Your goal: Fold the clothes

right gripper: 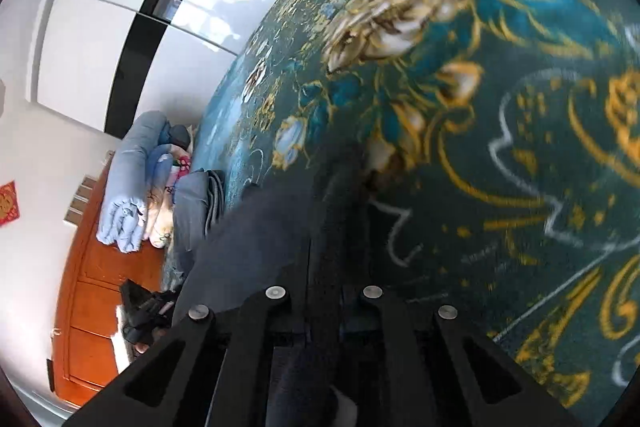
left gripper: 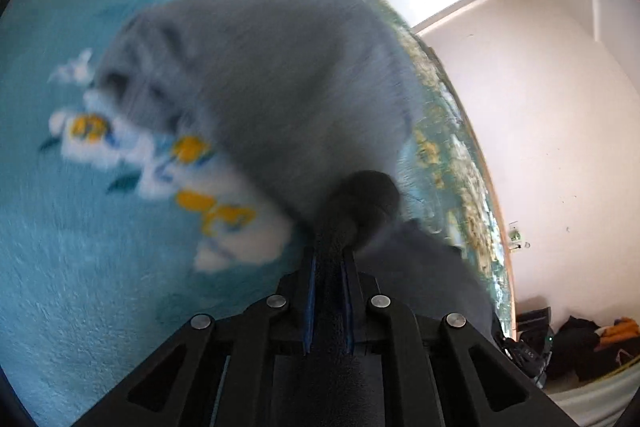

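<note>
A grey garment (left gripper: 264,75) lies spread on a blue flowered blanket (left gripper: 80,235); the left wrist view is blurred by motion. My left gripper (left gripper: 330,259) is shut on a bunched edge of the grey garment, which runs between its fingers. My right gripper (right gripper: 324,267) is shut on dark grey cloth (right gripper: 256,239) of the same garment, which drapes over its left finger and hides the fingertips. It is over a dark teal blanket with gold and white flowers (right gripper: 480,107).
Folded light blue bedding and clothes (right gripper: 132,187) are piled at the bed's far end beside an orange wooden cabinet (right gripper: 92,287). White walls and a sliding wardrobe (right gripper: 120,7) lie beyond. Dark bags (left gripper: 580,347) sit on the floor.
</note>
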Available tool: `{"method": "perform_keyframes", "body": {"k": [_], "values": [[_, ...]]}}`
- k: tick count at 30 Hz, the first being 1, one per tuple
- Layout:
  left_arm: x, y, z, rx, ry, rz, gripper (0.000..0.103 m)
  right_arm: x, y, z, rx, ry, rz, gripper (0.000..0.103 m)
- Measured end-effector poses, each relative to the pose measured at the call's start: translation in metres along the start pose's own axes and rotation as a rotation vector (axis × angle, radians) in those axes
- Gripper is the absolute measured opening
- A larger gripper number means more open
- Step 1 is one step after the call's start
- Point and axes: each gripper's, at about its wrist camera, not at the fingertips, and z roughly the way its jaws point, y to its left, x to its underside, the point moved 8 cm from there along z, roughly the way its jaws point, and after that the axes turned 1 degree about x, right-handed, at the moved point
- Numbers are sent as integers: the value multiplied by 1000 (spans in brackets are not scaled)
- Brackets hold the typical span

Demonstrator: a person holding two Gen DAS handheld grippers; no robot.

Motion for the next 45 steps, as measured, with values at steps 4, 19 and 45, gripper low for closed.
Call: {"method": "perform_keyframes", "body": {"k": [4,19,45], "values": [[0,0,0,-1,18,-4,11,-1,2,0,17,9,-4,9],[64,-12,-95,48,-47,108,73,43,21,-79,-3,-115,-58,64],[109,-40,-17,203,11,-78,85,95,21,-44,-97,-135,117,92]]}}
